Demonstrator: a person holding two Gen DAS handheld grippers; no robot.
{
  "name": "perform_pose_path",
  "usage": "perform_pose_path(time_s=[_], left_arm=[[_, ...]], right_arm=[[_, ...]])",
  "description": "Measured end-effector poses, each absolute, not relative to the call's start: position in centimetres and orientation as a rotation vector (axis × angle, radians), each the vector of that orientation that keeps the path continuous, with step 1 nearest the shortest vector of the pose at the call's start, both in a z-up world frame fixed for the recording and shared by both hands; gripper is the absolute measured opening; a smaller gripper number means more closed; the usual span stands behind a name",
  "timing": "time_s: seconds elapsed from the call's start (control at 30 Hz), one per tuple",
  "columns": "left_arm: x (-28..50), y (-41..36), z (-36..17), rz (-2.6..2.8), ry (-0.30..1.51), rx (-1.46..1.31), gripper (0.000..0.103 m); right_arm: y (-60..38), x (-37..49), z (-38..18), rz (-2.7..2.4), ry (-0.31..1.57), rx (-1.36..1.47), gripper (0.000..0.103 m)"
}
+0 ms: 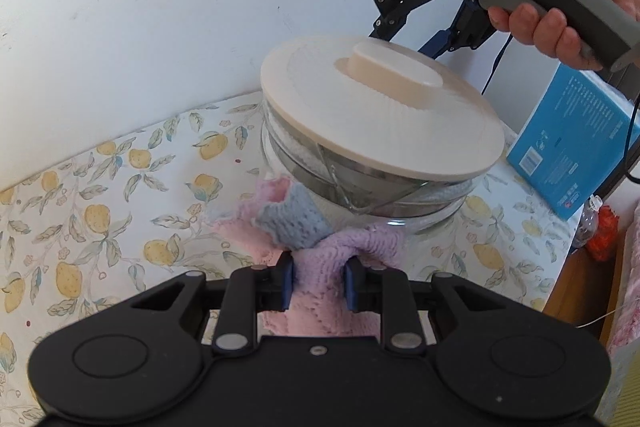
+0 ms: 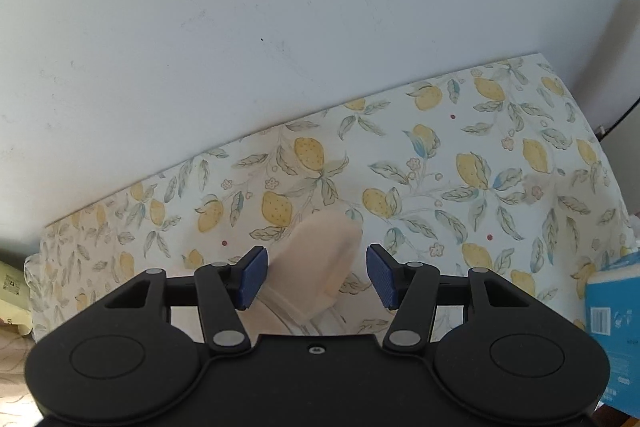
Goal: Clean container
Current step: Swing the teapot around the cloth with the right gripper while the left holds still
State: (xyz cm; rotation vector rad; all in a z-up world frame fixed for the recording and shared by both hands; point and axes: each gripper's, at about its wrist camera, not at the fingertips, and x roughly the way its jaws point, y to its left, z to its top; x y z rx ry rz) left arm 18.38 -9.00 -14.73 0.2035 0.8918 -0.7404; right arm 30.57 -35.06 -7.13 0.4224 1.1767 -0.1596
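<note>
A glass jar (image 1: 416, 223) stands on the lemon-print tablecloth (image 1: 100, 227) with a cream lid (image 1: 380, 131) lying tilted across its mouth, low on the right. My left gripper (image 1: 318, 283) is shut on a pink and lilac knitted cloth (image 1: 320, 259) with a blue patch, and the cloth touches the jar's near side. A hand (image 1: 552, 23) holds my right gripper (image 1: 408, 41) just behind the lid. In the right wrist view, that gripper (image 2: 316, 275) stands open around the lid's oval handle (image 2: 320, 255), with a gap at the right pad.
A blue box (image 1: 576, 139) leans at the table's right end, also the blue box (image 2: 612, 331) in the right wrist view. A white wall (image 1: 140, 7) runs along the back. Beyond the table's right edge lie a bottle and something red (image 1: 604, 231).
</note>
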Motion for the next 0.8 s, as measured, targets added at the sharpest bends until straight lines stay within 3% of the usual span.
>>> perform_pose_path(time_s=[0.8], left_arm=[[17.6, -8.3, -14.5, -0.781, 0.896, 0.221, 0.023]], right_arm=[[-32.7, 32.4, -7.9, 0.097, 1.236, 0.222, 0.056]])
